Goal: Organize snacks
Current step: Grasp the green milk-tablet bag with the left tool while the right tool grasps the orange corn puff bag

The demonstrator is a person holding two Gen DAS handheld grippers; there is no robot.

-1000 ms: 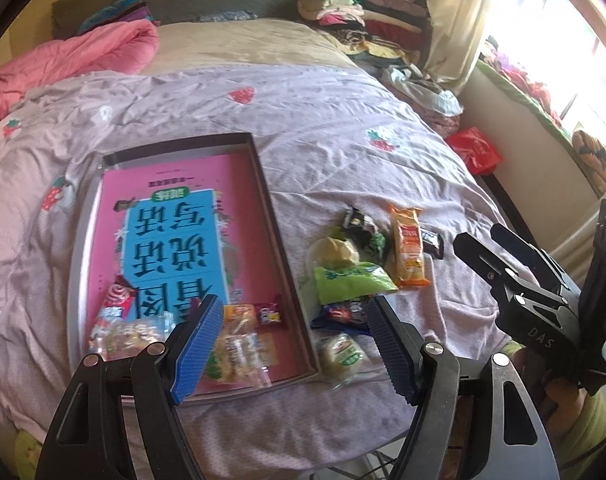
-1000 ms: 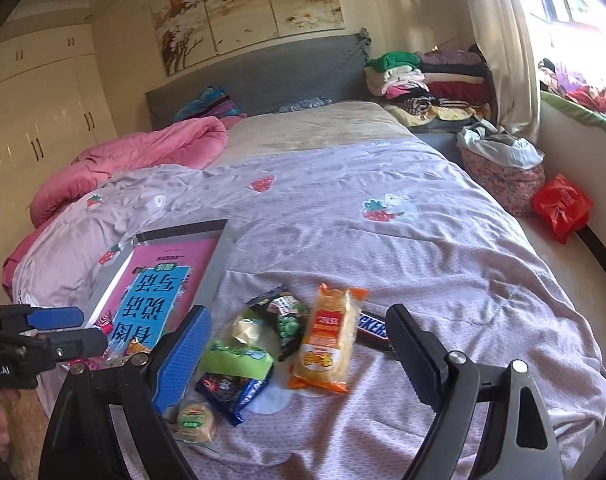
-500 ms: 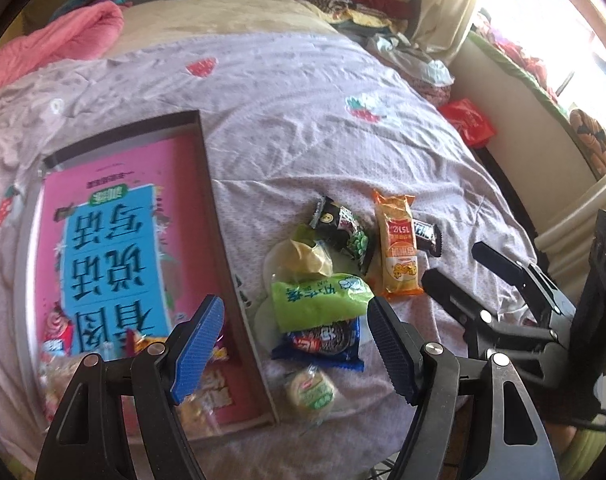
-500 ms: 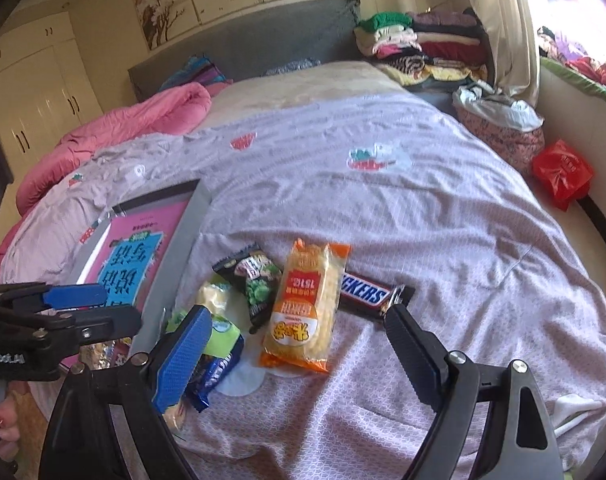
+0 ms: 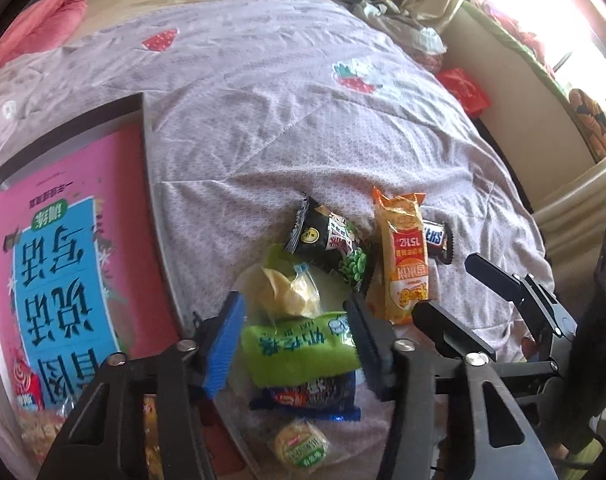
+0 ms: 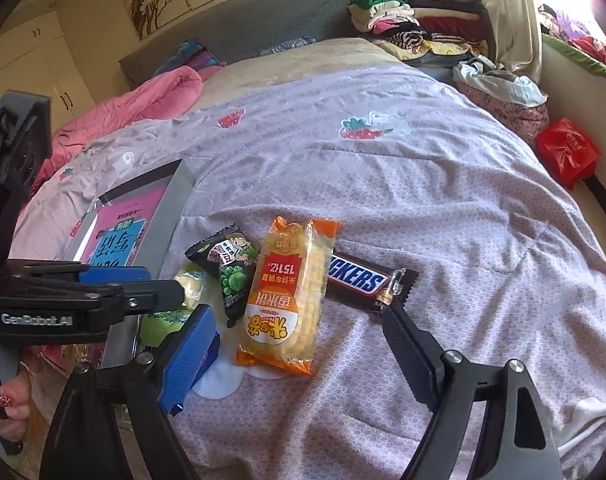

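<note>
Left hand-held gripper [image 5: 295,344] spread, straddling green packet [image 5: 299,350]; pads either side, not visibly pressing. Judged lining up for pick. Packet overlaps blue wrapper [image 5: 309,396]; could drag it along. Round cookie [image 5: 301,446] nearest, near tray [image 5: 165,240] edge. Tray left, pink book [image 5: 63,264] inside, few snacks at near end.

Right hand-held gripper [image 6: 299,340] spread wide over orange rice-cracker pack [image 6: 289,298]. Snickers bar [image 6: 359,278] and black pea packet [image 6: 227,266] crowd its sides. Beyond: bare bedspread [image 6: 383,184].
</note>
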